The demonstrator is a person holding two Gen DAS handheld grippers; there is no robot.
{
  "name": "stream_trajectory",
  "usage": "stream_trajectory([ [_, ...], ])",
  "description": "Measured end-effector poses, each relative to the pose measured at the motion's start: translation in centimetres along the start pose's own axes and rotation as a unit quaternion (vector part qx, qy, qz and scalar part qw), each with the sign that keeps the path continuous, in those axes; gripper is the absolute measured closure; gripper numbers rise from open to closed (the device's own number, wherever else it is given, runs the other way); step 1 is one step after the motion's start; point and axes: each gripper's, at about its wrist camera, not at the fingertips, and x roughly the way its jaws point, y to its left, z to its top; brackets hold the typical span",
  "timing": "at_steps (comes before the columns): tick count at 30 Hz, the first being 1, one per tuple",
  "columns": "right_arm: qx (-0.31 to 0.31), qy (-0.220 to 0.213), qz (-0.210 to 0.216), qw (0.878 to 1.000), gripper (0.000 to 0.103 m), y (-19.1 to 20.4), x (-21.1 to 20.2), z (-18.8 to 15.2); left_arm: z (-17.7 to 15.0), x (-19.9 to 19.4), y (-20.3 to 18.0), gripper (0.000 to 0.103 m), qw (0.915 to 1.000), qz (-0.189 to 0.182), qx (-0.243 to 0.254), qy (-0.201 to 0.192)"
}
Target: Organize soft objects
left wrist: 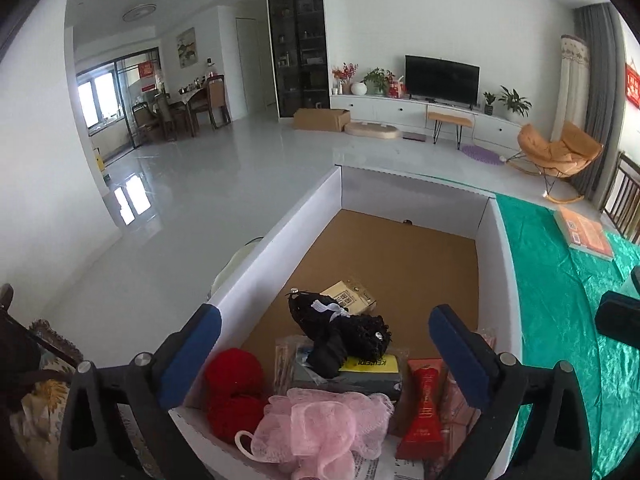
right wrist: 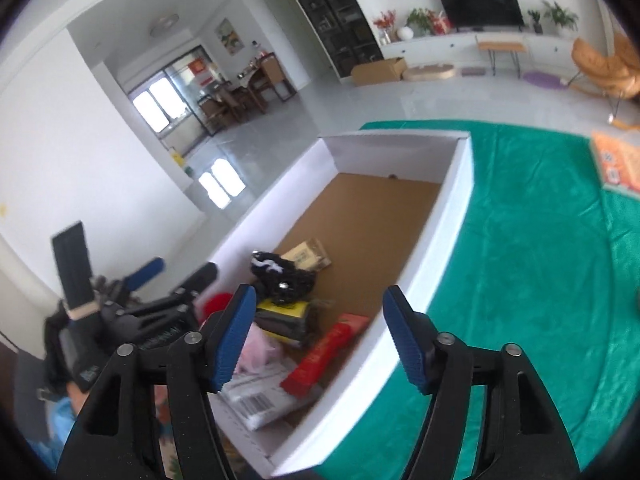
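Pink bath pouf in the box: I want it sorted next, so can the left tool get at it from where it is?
Probably yes. The pink bath pouf lies on top at the box's near end, uncovered, right between the open left tool fingers.

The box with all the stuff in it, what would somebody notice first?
The big white box on the green cloth. At its near end sit a fluffy pink bath pouf and red yarn, with a black hair net behind them.
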Motion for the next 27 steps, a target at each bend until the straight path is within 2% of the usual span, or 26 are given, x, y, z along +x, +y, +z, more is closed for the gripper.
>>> stream_trajectory([
  [3,-0.036,0.009,-0.034,0.999,0.032,0.3,-0.7,0.4,0.1,-0.3,-0.6,0.000,0.9998,-0.008,-0.015,0.014],
  [6,-0.072,0.020,-0.071,0.995,0.028,1.5,-0.7,-0.2,-0.1,-0.4,-1.3,0.000,0.9994,0.014,0.001,0.031],
  [9,-0.105,0.035,-0.100,0.989,0.027,2.7,-0.3,-0.8,-0.2,-0.8,-1.8,0.000,0.9990,0.029,0.021,0.025],
  [13,-0.123,0.047,-0.111,0.985,0.027,3.5,0.1,-1.0,-0.3,-1.7,-2.3,0.000,0.9986,0.033,0.038,0.013],
  [27,-0.138,0.062,-0.125,0.981,0.027,4.0,0.9,-1.4,-0.4,-1.5,-1.7,0.000,0.9991,0.030,0.019,0.022],
])
